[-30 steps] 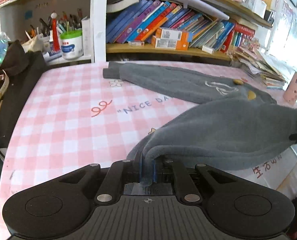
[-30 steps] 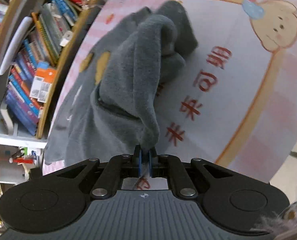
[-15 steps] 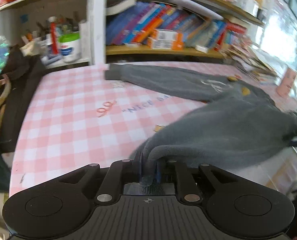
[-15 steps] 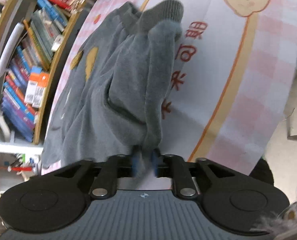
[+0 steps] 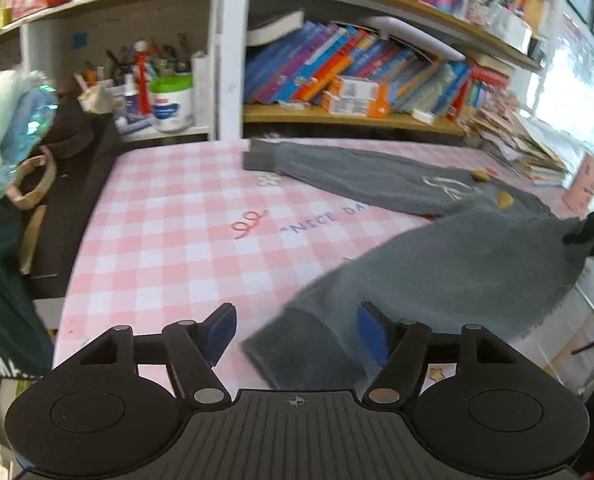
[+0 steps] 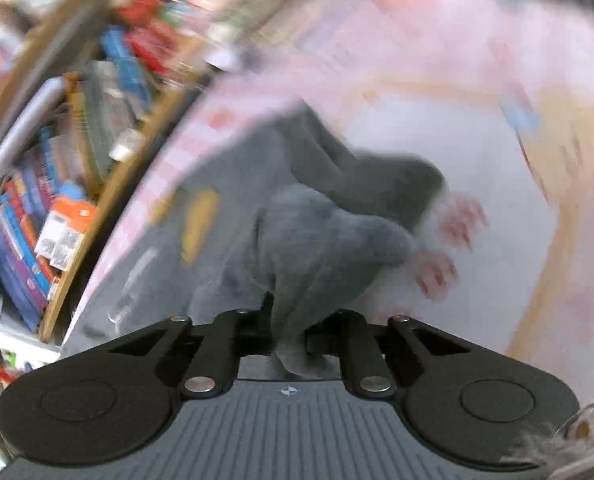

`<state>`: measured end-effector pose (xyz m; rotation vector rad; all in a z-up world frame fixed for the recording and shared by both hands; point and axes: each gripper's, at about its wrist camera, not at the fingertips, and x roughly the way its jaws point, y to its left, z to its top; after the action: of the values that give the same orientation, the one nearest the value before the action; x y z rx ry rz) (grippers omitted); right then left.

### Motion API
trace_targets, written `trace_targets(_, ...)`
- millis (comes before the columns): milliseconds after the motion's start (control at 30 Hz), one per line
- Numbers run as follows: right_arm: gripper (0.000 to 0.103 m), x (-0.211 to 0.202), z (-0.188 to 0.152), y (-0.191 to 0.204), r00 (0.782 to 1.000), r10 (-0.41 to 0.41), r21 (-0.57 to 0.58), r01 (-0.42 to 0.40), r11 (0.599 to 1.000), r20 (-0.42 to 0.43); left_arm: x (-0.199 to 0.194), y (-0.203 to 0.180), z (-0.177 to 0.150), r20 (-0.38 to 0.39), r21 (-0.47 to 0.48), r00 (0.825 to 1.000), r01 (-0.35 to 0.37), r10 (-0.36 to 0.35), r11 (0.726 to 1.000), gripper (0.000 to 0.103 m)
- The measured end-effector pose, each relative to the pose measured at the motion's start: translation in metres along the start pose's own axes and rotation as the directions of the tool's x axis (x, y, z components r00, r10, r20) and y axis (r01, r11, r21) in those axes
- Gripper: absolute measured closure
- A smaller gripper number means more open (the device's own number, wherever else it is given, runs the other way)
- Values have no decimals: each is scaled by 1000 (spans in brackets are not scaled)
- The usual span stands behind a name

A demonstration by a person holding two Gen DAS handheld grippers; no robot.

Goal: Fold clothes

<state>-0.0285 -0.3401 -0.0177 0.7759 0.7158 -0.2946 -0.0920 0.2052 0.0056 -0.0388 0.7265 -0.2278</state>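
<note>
Grey fleece trousers (image 5: 437,264) lie across the pink checked tablecloth (image 5: 169,240). One leg stretches to the back by the shelf, the other comes toward me with its cuff (image 5: 293,348) on the cloth between my fingers. My left gripper (image 5: 295,334) is open, its blue pads (image 5: 221,330) wide apart either side of the cuff. My right gripper (image 6: 289,332) holds a bunch of the grey fleece (image 6: 321,248) between its fingers; the view is blurred. It also shows at the right edge of the left wrist view (image 5: 593,228), pinching the waist end.
A bookshelf (image 5: 357,80) with books and boxes runs along the table's far side. Jars and pens (image 5: 161,88) stand at the back left. Dark clothes and a strap (image 5: 29,184) hang off the left edge. A pink cup (image 5: 583,180) stands at the far right.
My left gripper has opened and let go of the trouser cuff, which now lies on the cloth. My right gripper keeps hold of the fleece and is moving fast.
</note>
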Motion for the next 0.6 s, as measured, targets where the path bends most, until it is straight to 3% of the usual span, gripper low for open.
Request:
trace_targets(67, 94, -18, 12, 33, 995, 56, -183, -40, 982, 87, -1, 5, 2, 21, -29, 1000, -16, 17, 999, 35)
trace_targets(167, 94, -50, 33, 83, 967, 182, -407, -96, 908, 179, 1, 11, 9, 59, -85, 998, -17, 22, 996, 35)
trace_targets(267, 94, -84, 50, 129, 910, 356, -533, -198, 823, 211, 7, 7, 18, 100, -123, 995, 12, 0, 992, 35)
trace_targets(333, 94, -106, 56, 158, 859, 482, -590, -302, 749, 173, 13, 0, 25, 123, -122, 992, 41, -26, 992, 35)
trace_targets(400, 94, -126, 54, 186, 791, 609, -666, -419, 617, 67, 19, -8, 33, 140, -104, 989, 62, -47, 993, 35)
trace_targets(433, 94, -137, 50, 198, 748, 663, -701, -482, 526, -16, 21, -12, 36, 148, -93, 987, 70, -55, 993, 35)
trace_targets(500, 94, -153, 43, 217, 632, 731, -703, -641, 308, -256, 24, -18, 41, 166, -82, 984, 81, -67, 993, 34)
trace_targets(567, 94, -165, 30, 227, 527, 715, -667, -736, 115, -459, 26, -20, 43, 180, -85, 981, 86, -70, 993, 34)
trace_targets(600, 94, -171, 22, 227, 509, 680, -665, -746, 43, -527, 26, -20, 43, 186, -90, 980, 87, -69, 992, 34)
